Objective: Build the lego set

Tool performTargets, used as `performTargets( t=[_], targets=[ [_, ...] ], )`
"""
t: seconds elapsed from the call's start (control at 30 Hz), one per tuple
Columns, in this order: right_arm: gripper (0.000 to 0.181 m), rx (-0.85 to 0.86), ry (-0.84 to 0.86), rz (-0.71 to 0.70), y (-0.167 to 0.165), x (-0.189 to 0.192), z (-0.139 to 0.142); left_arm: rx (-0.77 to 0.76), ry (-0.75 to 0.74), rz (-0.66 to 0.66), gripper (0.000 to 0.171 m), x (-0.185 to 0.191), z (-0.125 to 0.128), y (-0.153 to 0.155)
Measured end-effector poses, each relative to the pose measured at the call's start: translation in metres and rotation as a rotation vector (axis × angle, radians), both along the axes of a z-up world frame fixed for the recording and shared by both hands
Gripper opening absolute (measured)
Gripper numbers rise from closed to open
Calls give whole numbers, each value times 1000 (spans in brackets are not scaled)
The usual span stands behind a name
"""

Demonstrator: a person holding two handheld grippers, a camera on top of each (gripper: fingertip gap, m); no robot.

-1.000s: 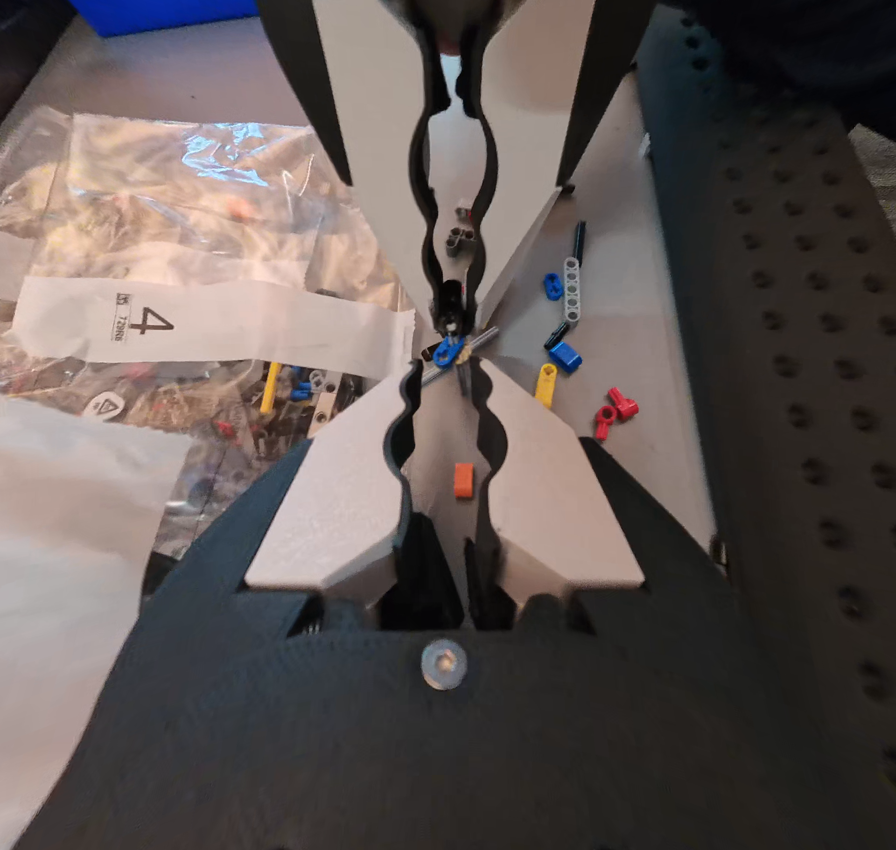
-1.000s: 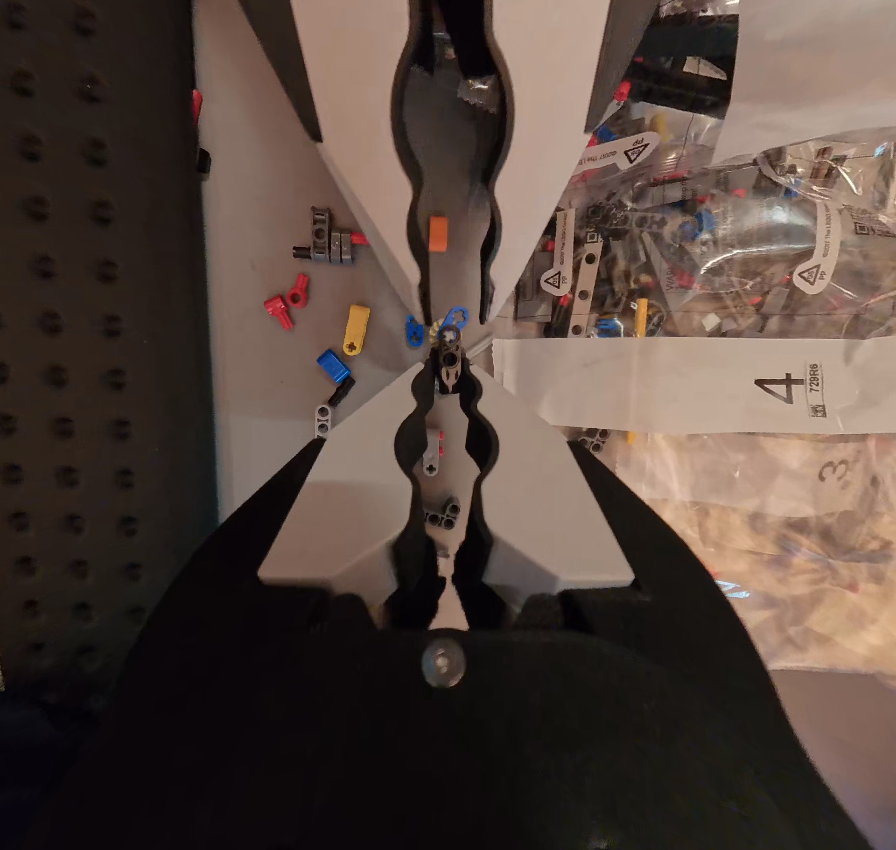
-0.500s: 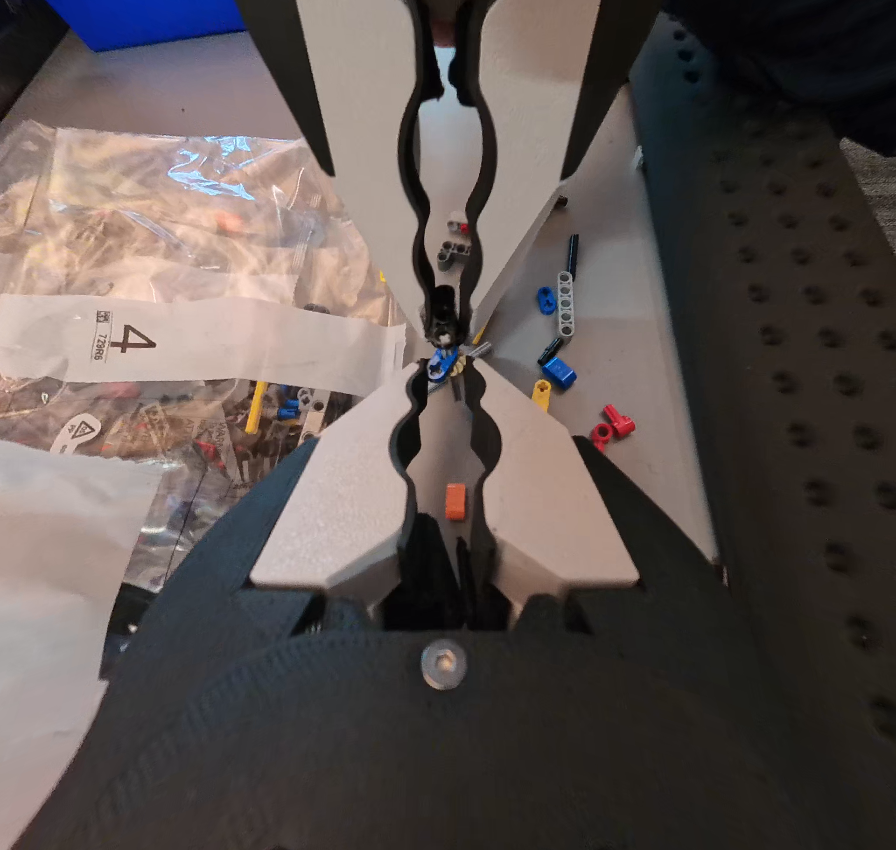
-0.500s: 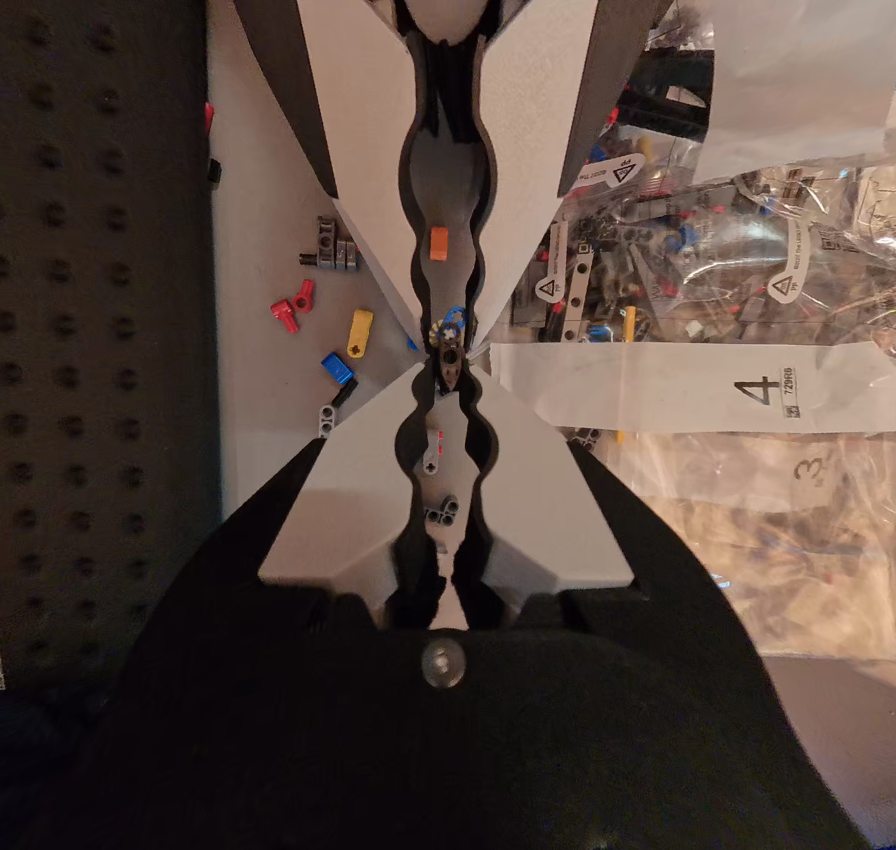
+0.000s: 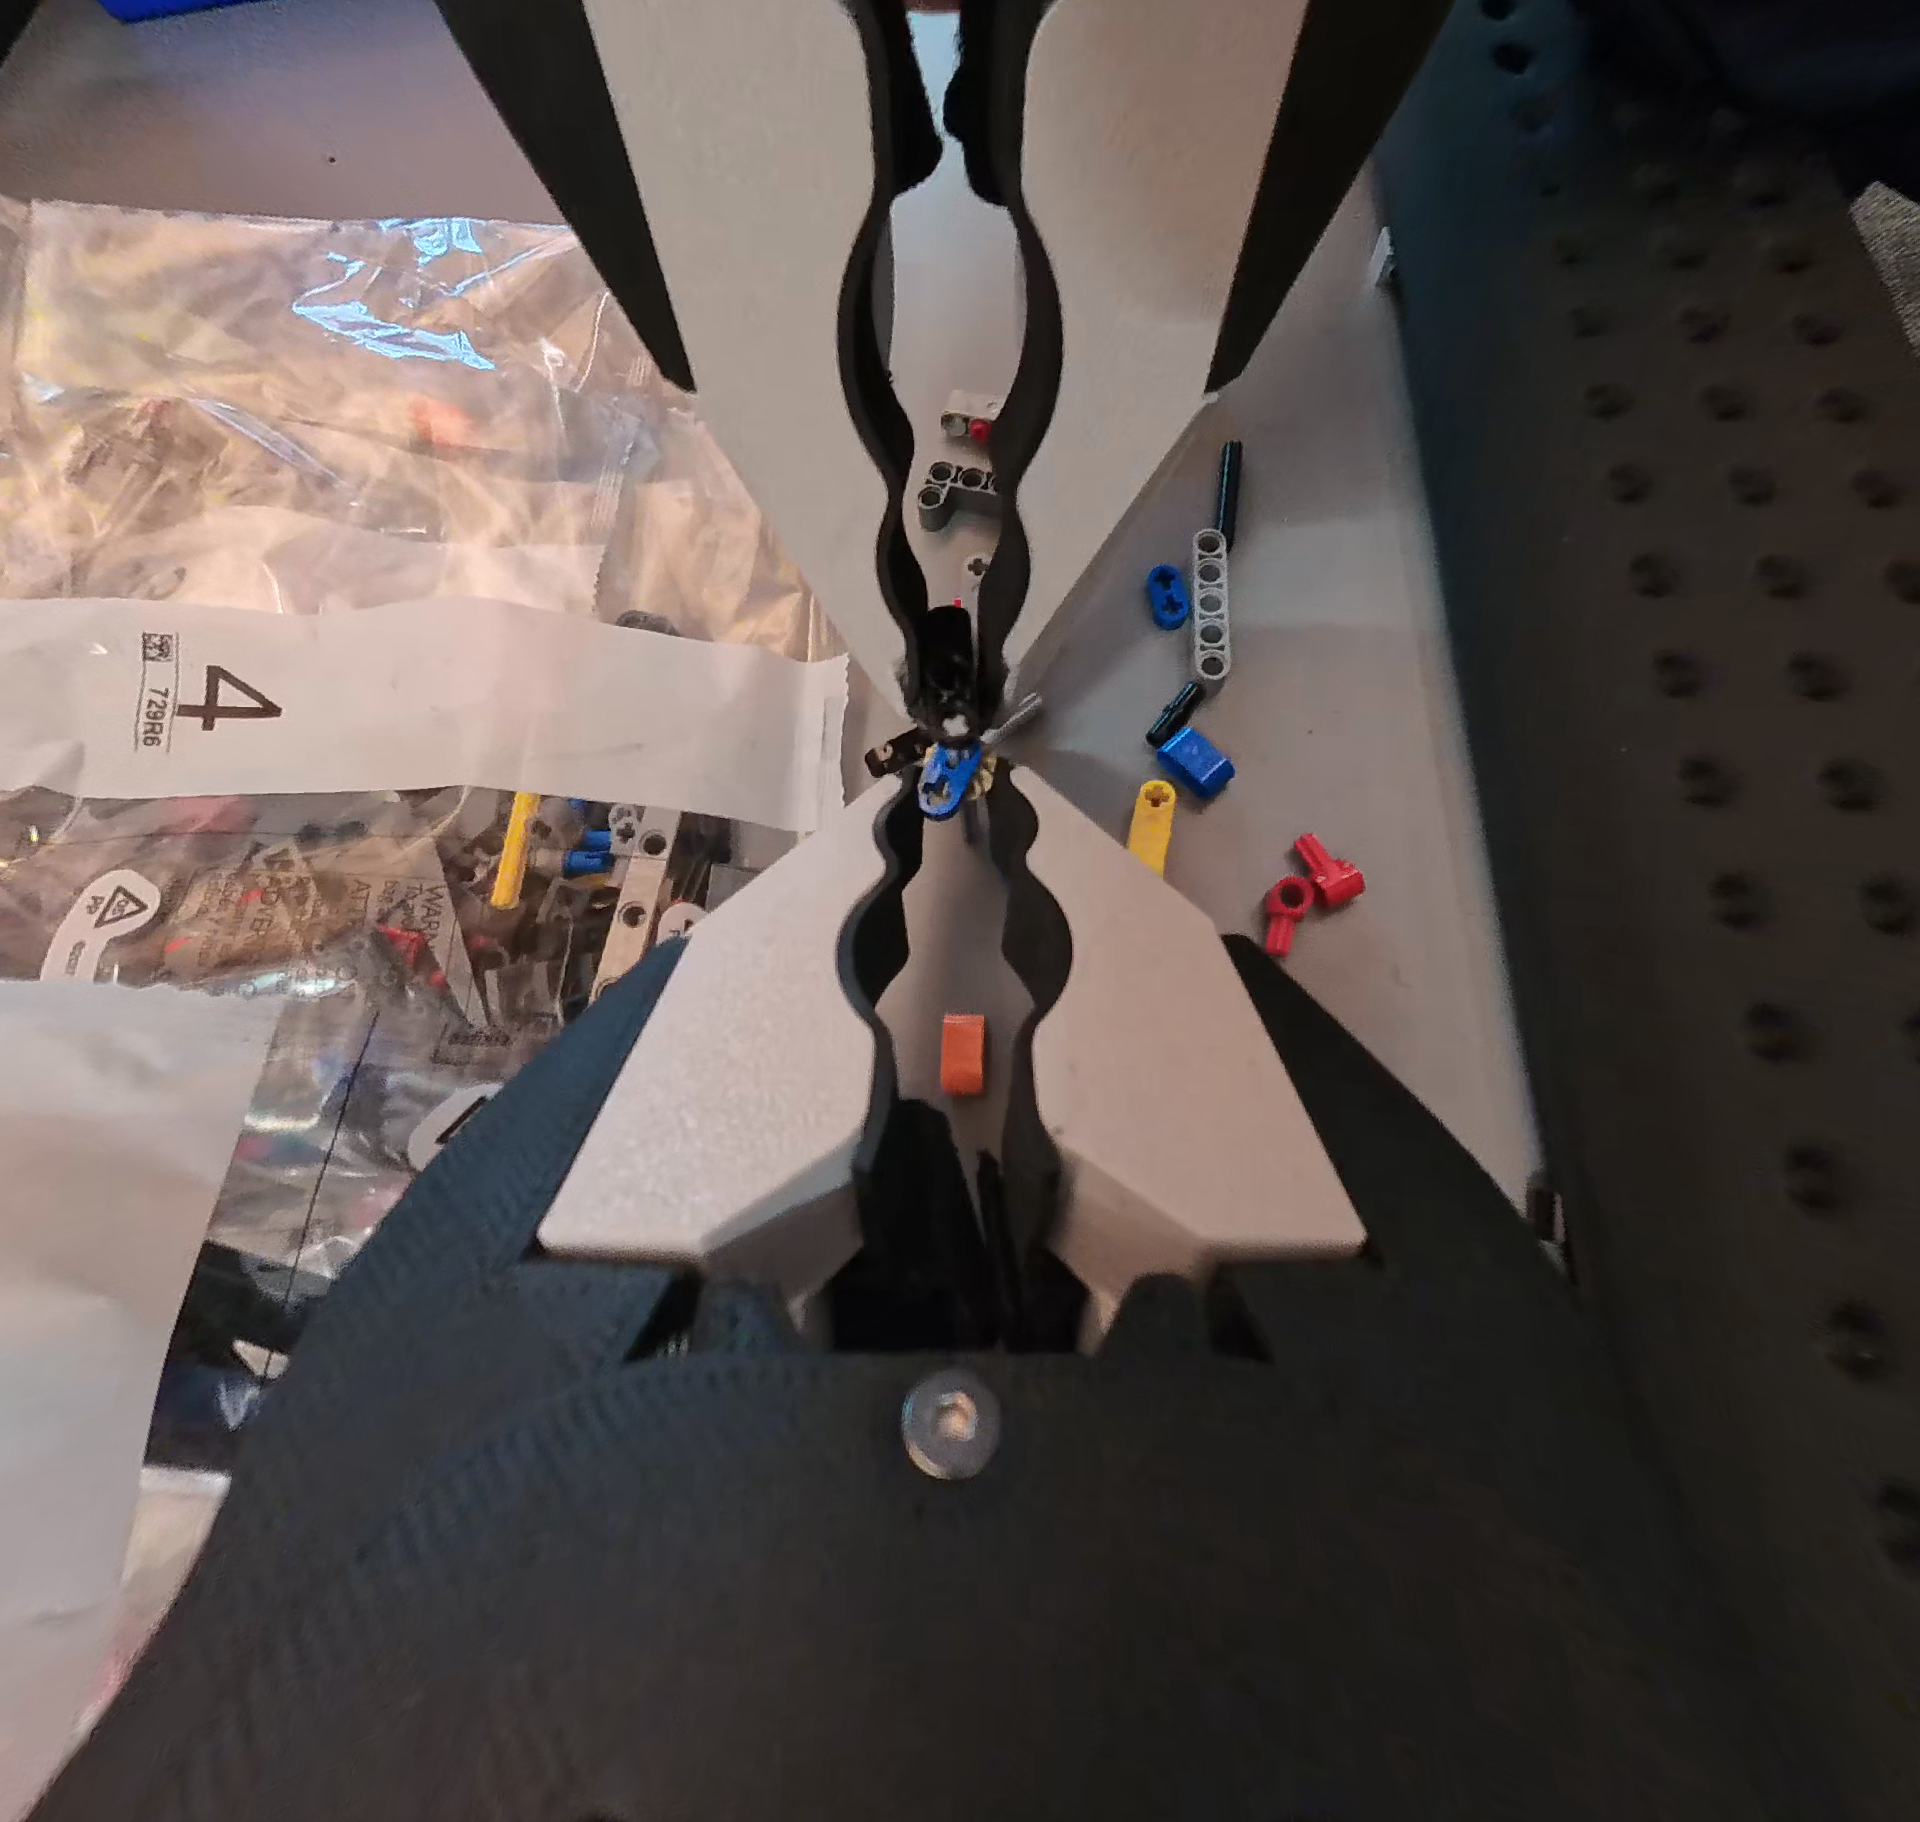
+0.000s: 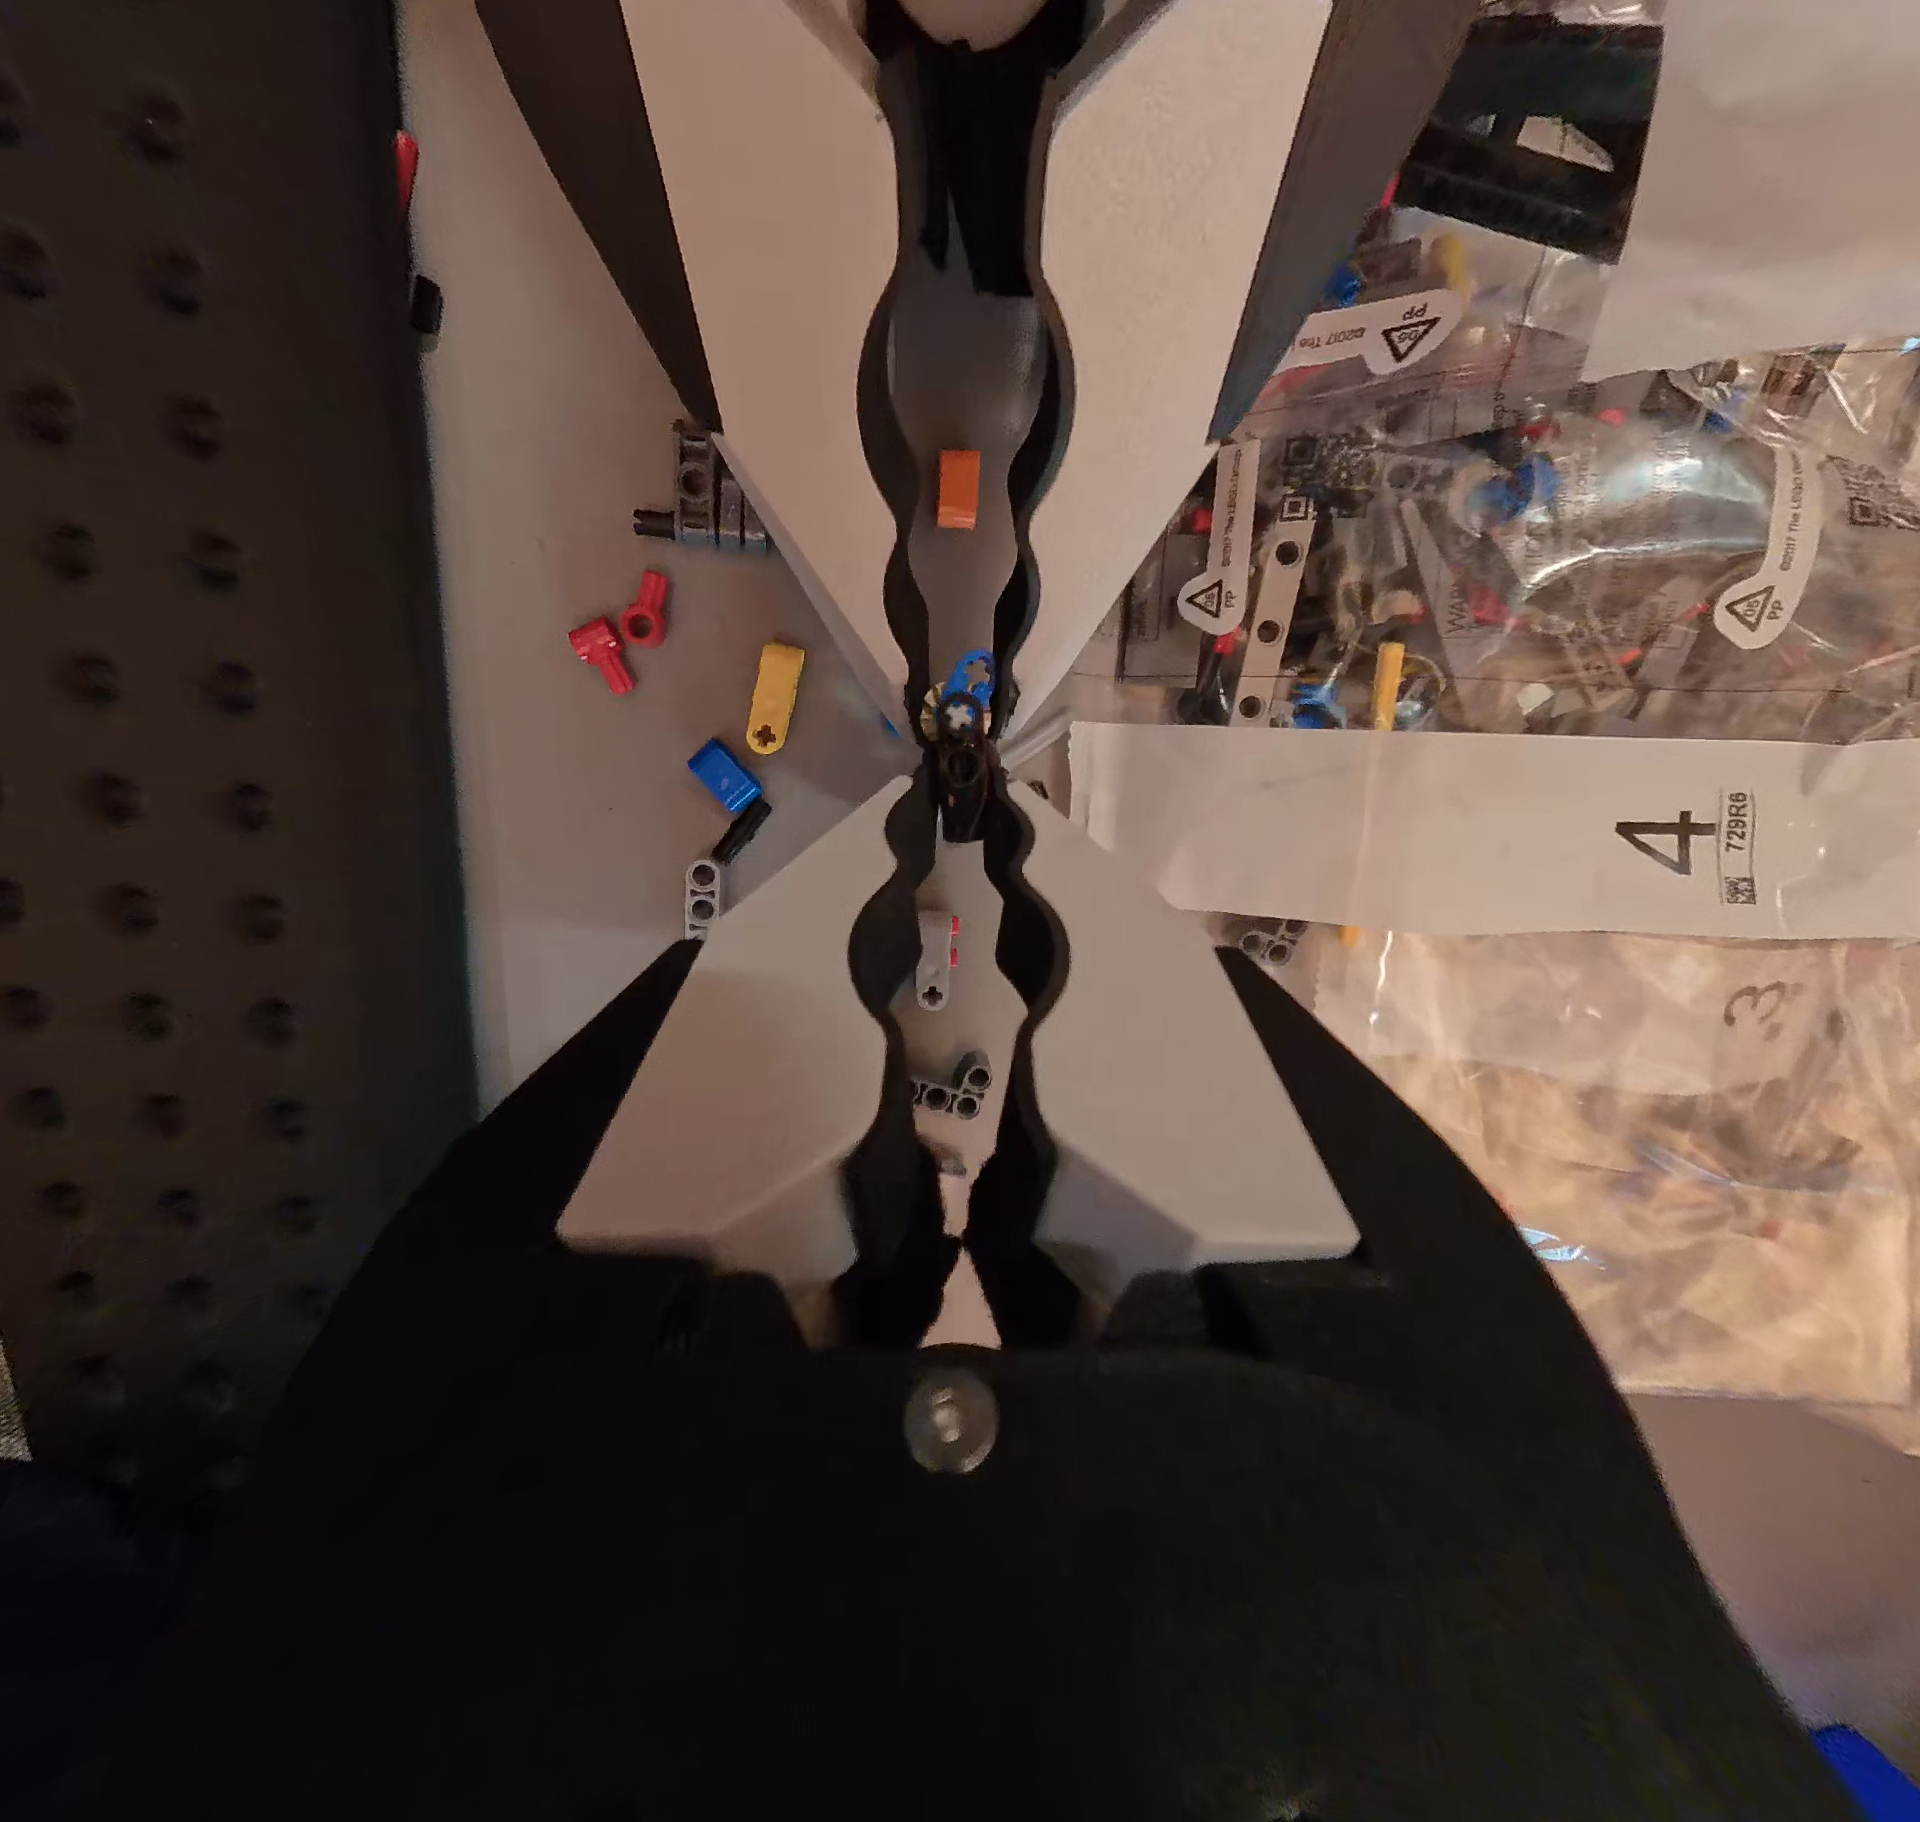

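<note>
Two grippers meet tip to tip above a grey table [image 5: 1351, 692], joining small lego parts in mid-air. The left gripper [image 5: 951, 806], jaws closed, clamps a blue link [image 5: 948, 770] that sits on a grey axle [image 5: 1016, 714] with a tan gear [image 5: 982, 780] behind it. The right gripper [image 6: 961, 806], jaws also closed, pinches a black connector [image 6: 961, 775] end-on against that blue link, the two parts touching or very nearly so.

The step in hand appears to be pressing the black connector onto the small axle assembly; whether it has seated cannot be told from either view.

Below, loose pieces lie along the table's strip beside a black perforated board [image 5: 1714, 733]: a yellow link [image 5: 1151, 822], a blue block [image 5: 1195, 759], a red pair [image 5: 1311, 889], a grey beam [image 5: 1210, 603], another blue link [image 5: 1166, 591] and a black pin [image 5: 1229, 484]. An orange piece [image 5: 961, 1050] lies under the left gripper, a dark grey angle piece [image 5: 956, 489] under the right. Clear parts bags [image 5: 312, 484] cover the table's other side.

The next move likely calls for a straight push along the axle with both grips held firm, hole and axle lined up; a skewed push could pop the tiny parts loose among the pieces below.
</note>
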State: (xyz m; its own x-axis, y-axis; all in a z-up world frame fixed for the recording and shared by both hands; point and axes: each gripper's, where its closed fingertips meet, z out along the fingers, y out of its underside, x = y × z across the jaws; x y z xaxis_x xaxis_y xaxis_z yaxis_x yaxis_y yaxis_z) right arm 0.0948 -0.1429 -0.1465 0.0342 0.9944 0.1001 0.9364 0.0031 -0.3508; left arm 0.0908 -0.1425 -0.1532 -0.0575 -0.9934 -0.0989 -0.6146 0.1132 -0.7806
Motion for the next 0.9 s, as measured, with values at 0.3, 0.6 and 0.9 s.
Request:
performTargets(
  t=[0.3, 0.6, 0.9],
  targets=[
    [6, 9, -38, 3, 0, -1, -5, 34, 29, 11, 12, -1, -3, 1],
    [5, 8, -47, 19, -3, -3, -19, 34, 74, -18, 10, -1, -17, -3],
    [5, -78, -16, -4, -2, -2, -33, -68, 100, -3, 11, -5, -22, -2]
  ],
)
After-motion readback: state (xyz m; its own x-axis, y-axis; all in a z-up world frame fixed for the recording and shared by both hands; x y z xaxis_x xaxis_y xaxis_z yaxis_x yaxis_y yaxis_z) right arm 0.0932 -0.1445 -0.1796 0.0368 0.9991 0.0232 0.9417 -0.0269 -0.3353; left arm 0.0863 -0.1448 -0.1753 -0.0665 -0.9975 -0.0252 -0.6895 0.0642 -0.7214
